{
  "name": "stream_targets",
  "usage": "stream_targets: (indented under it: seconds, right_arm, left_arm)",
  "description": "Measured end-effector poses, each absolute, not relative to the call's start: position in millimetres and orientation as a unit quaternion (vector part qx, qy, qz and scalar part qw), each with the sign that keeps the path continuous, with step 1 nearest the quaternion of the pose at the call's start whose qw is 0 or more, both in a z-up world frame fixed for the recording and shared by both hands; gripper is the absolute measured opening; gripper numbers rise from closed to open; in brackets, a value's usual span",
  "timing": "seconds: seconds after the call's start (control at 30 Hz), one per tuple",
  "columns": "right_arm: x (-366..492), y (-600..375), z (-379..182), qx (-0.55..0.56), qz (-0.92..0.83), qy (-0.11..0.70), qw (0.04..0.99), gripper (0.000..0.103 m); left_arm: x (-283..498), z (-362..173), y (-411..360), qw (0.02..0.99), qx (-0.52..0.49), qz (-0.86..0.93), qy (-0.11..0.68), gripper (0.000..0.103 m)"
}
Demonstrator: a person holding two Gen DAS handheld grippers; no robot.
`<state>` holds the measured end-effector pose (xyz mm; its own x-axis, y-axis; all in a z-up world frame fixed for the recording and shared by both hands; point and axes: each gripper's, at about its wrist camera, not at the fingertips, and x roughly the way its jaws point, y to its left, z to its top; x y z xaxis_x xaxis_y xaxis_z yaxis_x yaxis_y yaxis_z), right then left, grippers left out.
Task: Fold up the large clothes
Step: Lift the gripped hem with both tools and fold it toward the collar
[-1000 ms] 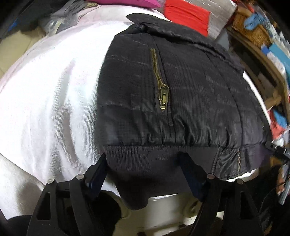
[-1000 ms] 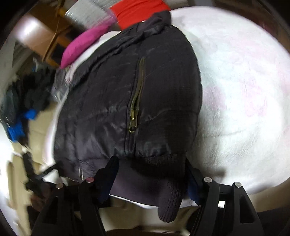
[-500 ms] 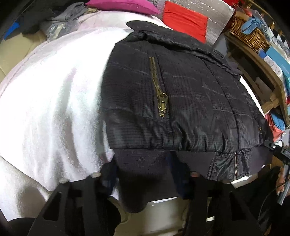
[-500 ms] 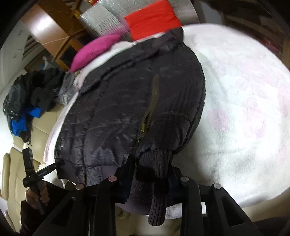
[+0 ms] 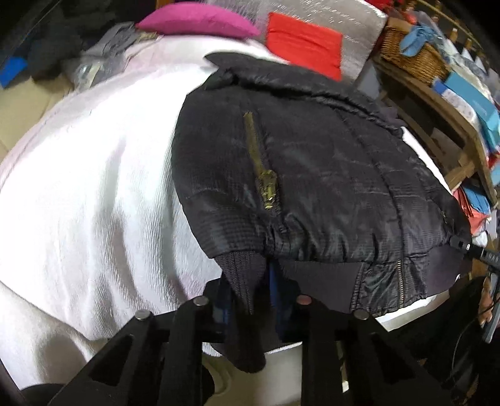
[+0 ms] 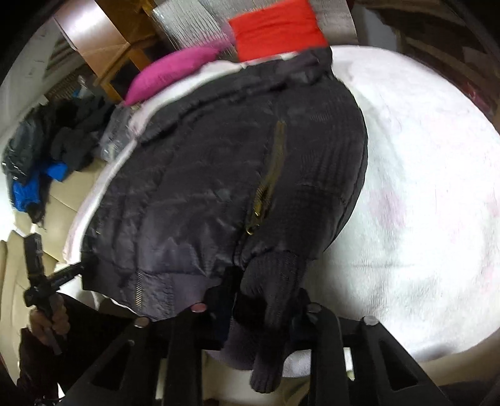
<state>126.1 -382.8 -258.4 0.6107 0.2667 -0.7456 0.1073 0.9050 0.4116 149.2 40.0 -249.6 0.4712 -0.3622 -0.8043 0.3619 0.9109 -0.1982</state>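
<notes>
A black quilted jacket (image 5: 328, 162) with brass pocket zippers lies flat on a white blanket (image 5: 93, 193), collar at the far end. My left gripper (image 5: 250, 290) is at the near hem by the left pocket zipper (image 5: 265, 187). Its jaws are closing, and a bunched ribbed knit cuff is pinched between them. In the right wrist view the jacket (image 6: 193, 193) fills the middle. My right gripper (image 6: 262, 303) is at the near hem below the right pocket zipper (image 6: 265, 193). Its jaws are closing on a ribbed sleeve cuff (image 6: 272, 281) that hangs down between the fingers.
A magenta pillow (image 5: 197, 22) and a red cushion (image 5: 303, 43) lie beyond the collar. A wooden shelf with a wicker basket (image 5: 412, 53) stands to the right. Dark and blue clothes (image 6: 40, 162) are piled on the left. A hand holding a black device (image 6: 40, 281) is at the jacket's left corner.
Both grippers went from wide open around the hem to closed on the ribbed knit. The fabric bunched up between the fingers, and both views tilted up slightly.
</notes>
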Motion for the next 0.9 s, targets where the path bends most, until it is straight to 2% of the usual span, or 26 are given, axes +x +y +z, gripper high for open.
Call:
stream_targets:
  seconds: [0.1, 0.17, 0.23, 0.27, 0.3, 0.33, 0.37, 0.53, 0.57, 0.6, 0.63, 0.67, 0.7, 0.73, 0.8, 0.87, 0.9]
  right_arm:
    - [115.6, -388.0, -238.0, 0.246, 0.084, 0.375, 0.890, 0.025]
    - [116.3, -389.3, -237.4, 0.256, 0.090, 0.371, 0.888, 0.025]
    - [121.5, -389.0, -246.6, 0.255, 0.081, 0.396, 0.878, 0.025]
    - [123.1, -389.2, -250.7, 0.253, 0.077, 0.408, 0.874, 0.025]
    - [125.6, -387.6, -254.9, 0.249, 0.071, 0.421, 0.869, 0.025]
    - [126.4, -388.3, -258.3, 0.250, 0.068, 0.431, 0.864, 0.025]
    - [126.5, -387.1, -260.6, 0.253, 0.068, 0.438, 0.860, 0.028]
    - [132.0, -396.2, -273.5, 0.279, 0.058, 0.468, 0.837, 0.029]
    - [132.5, -396.1, -275.6, 0.279, 0.055, 0.472, 0.834, 0.033]
    - [133.3, -395.8, -277.5, 0.279, 0.052, 0.478, 0.831, 0.037]
    - [134.4, -394.6, -280.0, 0.279, 0.050, 0.485, 0.827, 0.051]
    - [136.6, -392.5, -282.8, 0.279, 0.051, 0.490, 0.824, 0.061]
    - [137.5, -389.3, -284.3, 0.277, 0.051, 0.496, 0.821, 0.071]
    - [138.3, -385.7, -285.5, 0.266, 0.047, 0.499, 0.824, 0.071]
    - [138.8, -379.5, -285.3, 0.237, 0.044, 0.499, 0.832, 0.063]
    - [136.5, -377.0, -281.6, 0.217, 0.041, 0.493, 0.841, 0.038]
    - [135.4, -378.0, -279.3, 0.215, 0.041, 0.489, 0.845, 0.032]
  left_arm:
    - [145.6, -242.6, 41.2, 0.863, -0.006, -0.226, 0.453, 0.019]
    - [147.4, -244.0, 40.8, 0.860, -0.006, -0.225, 0.458, 0.019]
    - [151.5, -249.8, 39.5, 0.854, -0.003, -0.218, 0.472, 0.029]
    - [153.3, -253.8, 39.9, 0.850, -0.005, -0.216, 0.481, 0.037]
    - [155.2, -257.9, 38.8, 0.843, -0.009, -0.218, 0.492, 0.051]
    - [156.6, -261.6, 37.2, 0.837, -0.011, -0.221, 0.500, 0.057]
    - [155.4, -263.8, 32.8, 0.837, -0.001, -0.220, 0.502, 0.057]
    - [151.7, -266.8, 17.7, 0.839, 0.039, -0.219, 0.497, 0.060]
    - [152.1, -267.0, 16.4, 0.839, 0.040, -0.219, 0.497, 0.059]
    - [152.6, -267.6, 15.8, 0.839, 0.038, -0.219, 0.496, 0.054]
    - [153.0, -267.8, 15.4, 0.840, 0.037, -0.217, 0.496, 0.047]
    - [153.0, -267.4, 16.2, 0.841, 0.036, -0.216, 0.495, 0.043]
    - [153.3, -267.0, 17.2, 0.842, 0.034, -0.216, 0.494, 0.035]
    - [153.8, -266.3, 18.0, 0.842, 0.031, -0.216, 0.493, 0.030]
    - [154.9, -265.7, 20.8, 0.843, 0.023, -0.219, 0.491, 0.025]
    - [153.3, -262.7, 28.2, 0.842, 0.013, -0.227, 0.489, 0.020]
    - [153.0, -260.8, 30.0, 0.841, 0.006, -0.233, 0.488, 0.017]
